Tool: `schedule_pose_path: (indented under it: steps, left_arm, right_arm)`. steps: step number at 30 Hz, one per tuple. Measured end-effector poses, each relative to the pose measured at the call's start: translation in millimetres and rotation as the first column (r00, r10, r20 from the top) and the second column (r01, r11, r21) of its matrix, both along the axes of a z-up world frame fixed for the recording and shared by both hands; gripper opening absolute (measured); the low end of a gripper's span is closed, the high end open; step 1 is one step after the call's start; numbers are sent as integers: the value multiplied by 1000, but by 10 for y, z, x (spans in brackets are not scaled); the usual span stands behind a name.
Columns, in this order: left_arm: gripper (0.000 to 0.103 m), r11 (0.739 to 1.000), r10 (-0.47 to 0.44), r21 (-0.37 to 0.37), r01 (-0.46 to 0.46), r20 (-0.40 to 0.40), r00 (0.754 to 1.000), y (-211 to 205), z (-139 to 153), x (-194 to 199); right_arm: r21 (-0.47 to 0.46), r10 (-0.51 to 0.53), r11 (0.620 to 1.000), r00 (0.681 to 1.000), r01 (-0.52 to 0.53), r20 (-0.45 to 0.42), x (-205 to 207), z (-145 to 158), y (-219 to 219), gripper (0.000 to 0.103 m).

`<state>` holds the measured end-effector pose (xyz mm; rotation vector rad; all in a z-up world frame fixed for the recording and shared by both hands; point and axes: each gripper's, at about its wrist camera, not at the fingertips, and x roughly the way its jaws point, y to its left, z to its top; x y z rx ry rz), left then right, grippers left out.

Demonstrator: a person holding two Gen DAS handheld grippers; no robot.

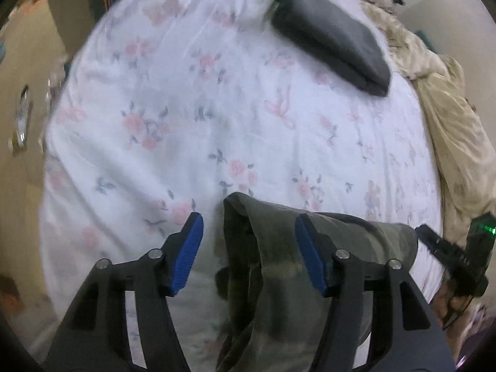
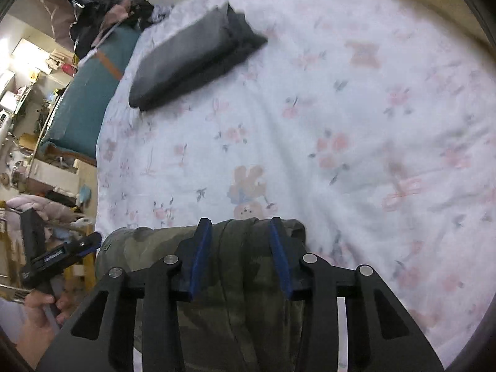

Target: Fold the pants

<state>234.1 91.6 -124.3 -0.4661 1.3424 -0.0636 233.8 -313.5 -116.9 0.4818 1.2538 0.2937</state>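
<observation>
Folded camouflage pants (image 2: 217, 248) on floral bedsheet (image 2: 341, 124)
Left gripper (image 1: 249, 235) and right gripper (image 2: 240, 235) — both parted, pads clear of cloth; dark folded garment (image 2: 192, 62) lies far.

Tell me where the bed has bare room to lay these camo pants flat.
The floral sheet is bare between the camo pants at the near edge and the folded dark garment at the far side. Crowded: the beige bedding along one edge.
</observation>
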Motion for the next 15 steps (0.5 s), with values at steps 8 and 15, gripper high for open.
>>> schedule_pose_path:
  steps: [8,15]
  left_arm:
    - [4,997,-72,3,72,91,993,-204,81,55]
    - [3,993,-88,86,80,98,991,-238,161,8]
  right_arm:
    - [12,67,998,997,-68,36,8,-51,51,3]
    - [-24,54,998,994,-52,91,-109,119,27,0]
